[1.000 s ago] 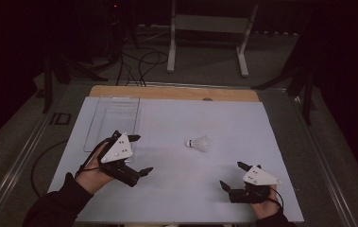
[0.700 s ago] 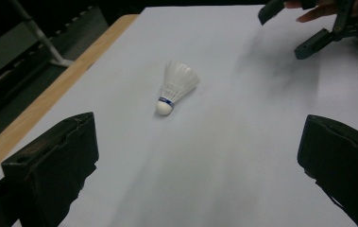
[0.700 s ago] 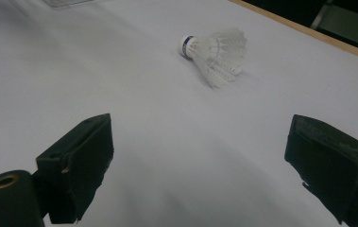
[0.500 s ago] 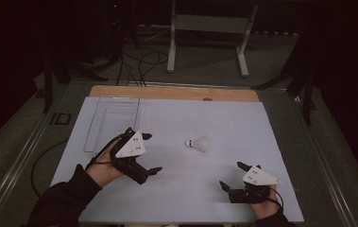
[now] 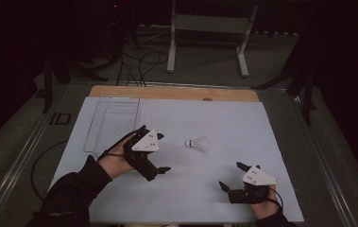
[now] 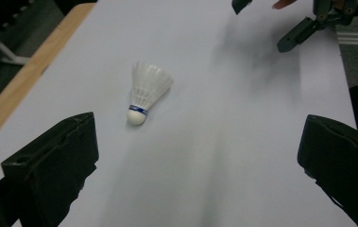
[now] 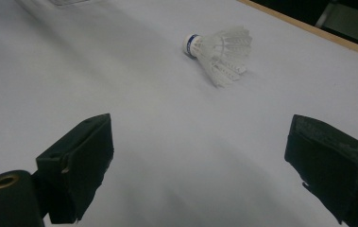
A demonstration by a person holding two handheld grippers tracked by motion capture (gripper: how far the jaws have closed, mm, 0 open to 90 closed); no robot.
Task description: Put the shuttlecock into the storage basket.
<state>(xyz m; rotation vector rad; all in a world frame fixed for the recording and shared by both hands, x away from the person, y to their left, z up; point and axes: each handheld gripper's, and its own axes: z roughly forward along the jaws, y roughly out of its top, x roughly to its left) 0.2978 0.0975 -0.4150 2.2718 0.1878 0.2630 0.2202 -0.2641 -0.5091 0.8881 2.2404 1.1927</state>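
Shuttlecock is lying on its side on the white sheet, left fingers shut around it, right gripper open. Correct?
Not quite. The shuttlecock lies on its side on the white sheet, but the left gripper is open and apart from it; the left gripper view shows the shuttlecock ahead of the spread fingers. The right gripper is open.

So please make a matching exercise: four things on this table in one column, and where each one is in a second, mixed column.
Things:
1. shuttlecock
2. clear tray
3. left gripper
4. right gripper

Places:
A. far left of the table
B. near right corner
C. middle of the table, lying on its side
D. just left of the shuttlecock, jaws open

Pairs: 1-C, 2-A, 3-D, 4-B
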